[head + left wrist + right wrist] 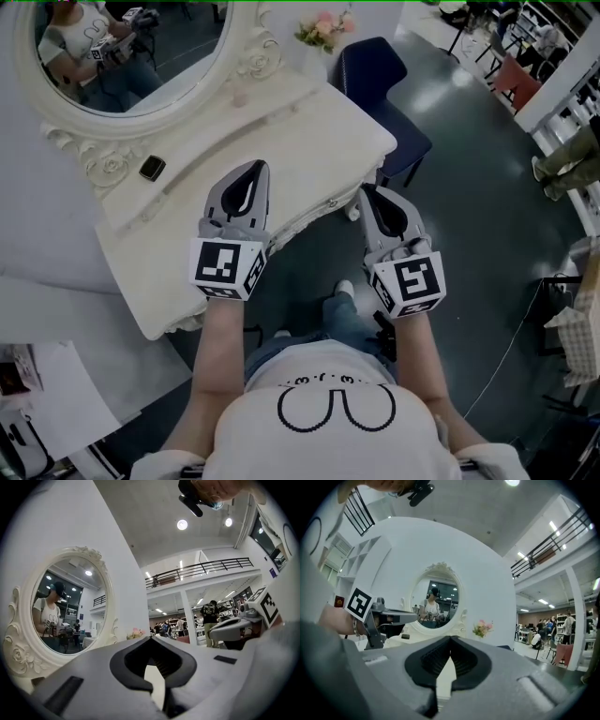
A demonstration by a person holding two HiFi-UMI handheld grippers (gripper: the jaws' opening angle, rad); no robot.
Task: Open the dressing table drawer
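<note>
The white dressing table [309, 117] has its drawer front [314, 217] along the near edge, flush with the table, with a small knob [330, 202]. My left gripper [259, 169] hovers over the tabletop, shut and holding nothing. My right gripper [367, 192] is just off the table's front right corner, also shut and empty. In the left gripper view the left gripper [151, 639] has its jaws together and points toward the mirror [70, 606]. In the right gripper view the right gripper [450, 638] is equally shut, with the left gripper [389, 618] to its left.
An oval mirror [131, 56] stands at the table's back. A small dark object [152, 168] lies on the top, and pink flowers [323, 28] stand at the far corner. A blue chair [375, 75] is beyond the table. Papers [47, 394] lie at lower left.
</note>
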